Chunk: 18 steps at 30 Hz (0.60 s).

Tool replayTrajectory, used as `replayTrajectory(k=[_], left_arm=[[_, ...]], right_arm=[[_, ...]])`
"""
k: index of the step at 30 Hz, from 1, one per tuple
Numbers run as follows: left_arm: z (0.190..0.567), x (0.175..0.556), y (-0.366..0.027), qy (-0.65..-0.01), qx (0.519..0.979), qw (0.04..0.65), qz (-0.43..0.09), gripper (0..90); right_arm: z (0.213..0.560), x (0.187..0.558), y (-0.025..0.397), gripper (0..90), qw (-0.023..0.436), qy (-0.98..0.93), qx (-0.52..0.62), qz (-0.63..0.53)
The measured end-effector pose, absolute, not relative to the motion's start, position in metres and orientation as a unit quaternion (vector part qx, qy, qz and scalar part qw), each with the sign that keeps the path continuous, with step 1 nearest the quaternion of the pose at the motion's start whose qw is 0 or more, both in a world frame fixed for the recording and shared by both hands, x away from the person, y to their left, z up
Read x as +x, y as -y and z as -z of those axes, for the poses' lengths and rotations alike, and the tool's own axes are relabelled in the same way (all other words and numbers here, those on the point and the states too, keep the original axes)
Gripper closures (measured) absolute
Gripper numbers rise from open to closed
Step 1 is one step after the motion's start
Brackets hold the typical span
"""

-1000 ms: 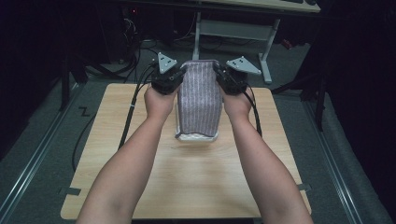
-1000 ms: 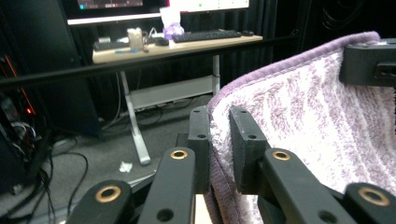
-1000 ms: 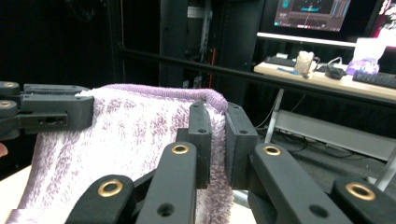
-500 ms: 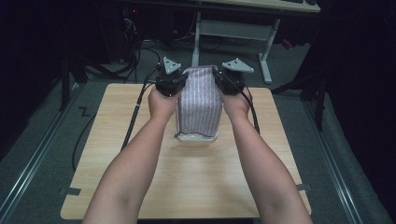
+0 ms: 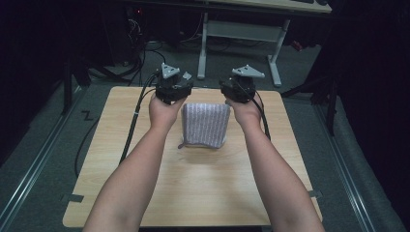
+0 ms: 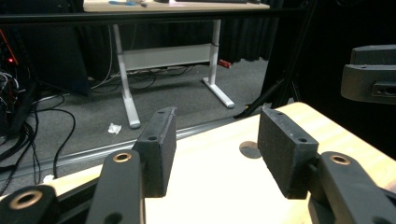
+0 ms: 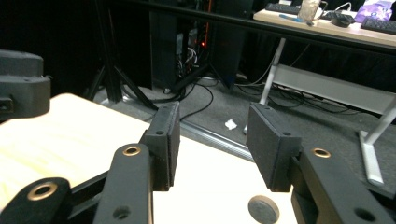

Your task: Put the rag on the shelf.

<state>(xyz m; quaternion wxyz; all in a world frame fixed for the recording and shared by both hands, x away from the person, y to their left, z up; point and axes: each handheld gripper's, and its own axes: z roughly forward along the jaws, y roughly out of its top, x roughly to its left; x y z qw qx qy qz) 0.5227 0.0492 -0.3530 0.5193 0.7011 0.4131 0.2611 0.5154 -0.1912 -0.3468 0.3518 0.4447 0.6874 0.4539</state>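
A folded grey cloth (image 5: pixel 205 124) lies on the wooden tabletop (image 5: pixel 193 188), near its far edge and between the person's two hands. The left hand-held gripper (image 6: pixel 212 156) has its jaws spread with nothing between them. The right hand-held gripper (image 7: pixel 212 147) is likewise spread and empty, raised beside the cloth.

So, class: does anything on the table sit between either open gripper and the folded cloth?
Nothing visible does. The folded cloth lies alone on the table, with the left gripper and right gripper held open just beyond its far corners.
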Motion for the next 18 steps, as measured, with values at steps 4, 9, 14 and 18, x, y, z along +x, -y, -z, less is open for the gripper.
replayTrajectory(k=[4,9,14,18], left_arm=[[0.353,0.510,-0.053,-0.409,0.702,0.522,-0.258,46.6],[0.354,0.493,-0.060,-0.409,0.704,0.523,-0.251,43.8],[0.355,0.478,-0.063,-0.398,0.707,0.526,-0.255,42.3],[0.355,0.466,-0.072,-0.399,0.701,0.539,-0.245,42.1]], right_arm=[[0.346,0.504,0.194,55.7,0.343,-0.686,0.440,-0.466],[0.346,0.487,0.194,56.8,0.342,-0.692,0.433,-0.466],[0.348,0.470,0.195,54.8,0.351,-0.690,0.429,-0.466],[0.352,0.455,0.199,52.0,0.351,-0.691,0.423,-0.469]])
